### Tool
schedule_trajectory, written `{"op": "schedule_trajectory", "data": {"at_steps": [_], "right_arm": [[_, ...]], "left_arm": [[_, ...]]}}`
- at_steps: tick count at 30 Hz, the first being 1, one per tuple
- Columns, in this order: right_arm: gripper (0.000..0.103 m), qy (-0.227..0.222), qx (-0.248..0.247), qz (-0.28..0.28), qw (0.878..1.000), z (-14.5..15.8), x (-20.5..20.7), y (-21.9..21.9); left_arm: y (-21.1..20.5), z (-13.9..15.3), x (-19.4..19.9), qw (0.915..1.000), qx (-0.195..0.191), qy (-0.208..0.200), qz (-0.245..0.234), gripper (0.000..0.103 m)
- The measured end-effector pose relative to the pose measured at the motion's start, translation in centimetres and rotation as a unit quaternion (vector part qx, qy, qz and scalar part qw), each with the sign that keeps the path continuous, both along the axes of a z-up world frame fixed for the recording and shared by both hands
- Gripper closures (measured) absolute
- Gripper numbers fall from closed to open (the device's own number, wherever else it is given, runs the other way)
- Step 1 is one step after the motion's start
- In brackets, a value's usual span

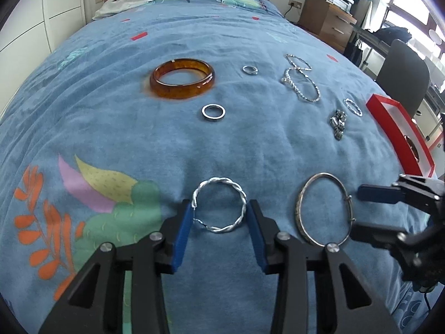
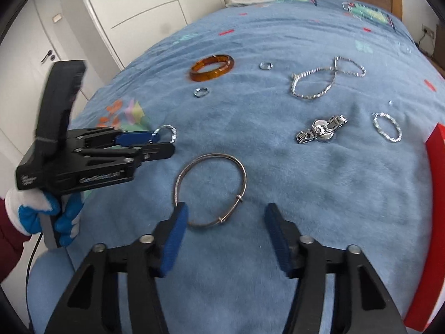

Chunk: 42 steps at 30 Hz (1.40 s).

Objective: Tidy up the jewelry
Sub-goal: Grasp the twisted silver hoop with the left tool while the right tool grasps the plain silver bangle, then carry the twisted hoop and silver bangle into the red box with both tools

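Left wrist view: the left tongs (image 1: 221, 217) straddle the twisted silver bangle (image 1: 219, 204) on the bed (image 1: 83, 97), blue pads just touching its sides, apparently grasping it. The right tongs (image 2: 225, 217) are spread wide, released, their left pad at the rim of the thin silver bangle (image 2: 210, 190). Bare blanket lies beyond before the watch (image 2: 322, 132), chain necklace (image 2: 325, 80) and amber bangle (image 2: 212, 66). The red box (image 2: 434, 194) bounds the right edge.
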State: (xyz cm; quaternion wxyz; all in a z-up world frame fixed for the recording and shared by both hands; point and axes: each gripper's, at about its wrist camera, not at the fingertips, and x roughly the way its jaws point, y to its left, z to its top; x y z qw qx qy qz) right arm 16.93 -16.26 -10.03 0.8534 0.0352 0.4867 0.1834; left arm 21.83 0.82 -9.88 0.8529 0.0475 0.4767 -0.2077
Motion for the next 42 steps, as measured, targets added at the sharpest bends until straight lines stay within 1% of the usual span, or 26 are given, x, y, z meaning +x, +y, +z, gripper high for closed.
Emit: {"op": "schedule_trajectory", "data": {"at_steps": [1, 2, 3, 4, 6, 9, 13, 15, 16, 17, 19, 24, 30, 36, 42], "right_arm": [[0.057, 0.003, 0.004, -0.001, 1.000, -0.2, 0.4, 0.1], [0.064, 0.008, 0.008, -0.004, 1.000, -0.3, 0.7, 0.1], [0.068, 0.015, 0.012, -0.008, 1.000, -0.5, 0.9, 0.1], [0.076, 0.025, 0.017, -0.014, 0.999, -0.8, 1.2, 0.1], [0.078, 0.044, 0.023, -0.022, 0.999, -1.4, 1.7, 0.1], [0.078, 0.063, 0.038, -0.041, 0.996, -2.1, 2.3, -0.1], [0.079, 0.081, 0.028, -0.047, 0.995, -2.5, 3.3, 0.4], [0.090, 0.076, 0.005, -0.043, 0.996, -2.5, 3.5, 1.0], [0.091, 0.075, 0.002, -0.042, 0.996, -2.6, 3.7, 1.1], [0.095, 0.077, 0.008, -0.043, 0.996, -2.6, 3.8, 0.9], [0.096, 0.076, 0.012, -0.043, 0.996, -2.2, 3.6, 0.5], [0.096, 0.049, -0.006, -0.036, 0.998, -1.0, 2.6, 0.3], [0.096, 0.011, -0.026, -0.027, 0.999, 1.6, 0.8, 0.3], [0.096, -0.016, -0.025, -0.045, 0.999, 4.6, -1.6, -2.0], [0.096, -0.047, -0.026, -0.087, 0.995, 8.1, -4.5, -7.0]], "left_arm": [[0.0, 0.0, 0.0, 1.0000, 0.000, -0.001, -0.001, 0.066], [0.0, 0.0, -0.1, 1.0000, -0.001, -0.003, -0.001, 0.066], [0.1, 0.0, -0.1, 1.0000, -0.002, -0.004, -0.002, 0.066], [0.1, 0.0, -0.2, 1.0000, -0.003, -0.005, -0.001, 0.066], [0.2, 0.0, -0.3, 1.0000, -0.005, -0.006, 0.000, 0.066], [-0.1, -0.1, -0.4, 0.9999, 0.004, -0.012, 0.000, 0.066], [-0.2, -0.1, -0.5, 0.9999, 0.004, -0.013, 0.006, 0.066], [-0.2, 0.1, -0.6, 0.9999, 0.002, -0.013, 0.009, 0.066], [-0.1, 0.2, -0.7, 0.9999, 0.001, -0.013, 0.010, 0.066], [0.0, 0.3, -0.7, 0.9998, 0.002, -0.014, 0.011, 0.066], [0.1, 0.6, -1.0, 0.9998, 0.004, -0.016, 0.012, 0.066], [0.8, 1.6, -1.5, 0.9995, -0.001, -0.022, 0.024, 0.067], [1.2, 4.0, -2.6, 0.9988, -0.008, -0.038, 0.028, 0.067], [0.4, 6.9, -4.1, 0.9979, -0.003, -0.061, 0.022, 0.067], [-2.5, 9.9, -5.6, 0.9968, -0.008, -0.080, 0.003, 0.067]]}}
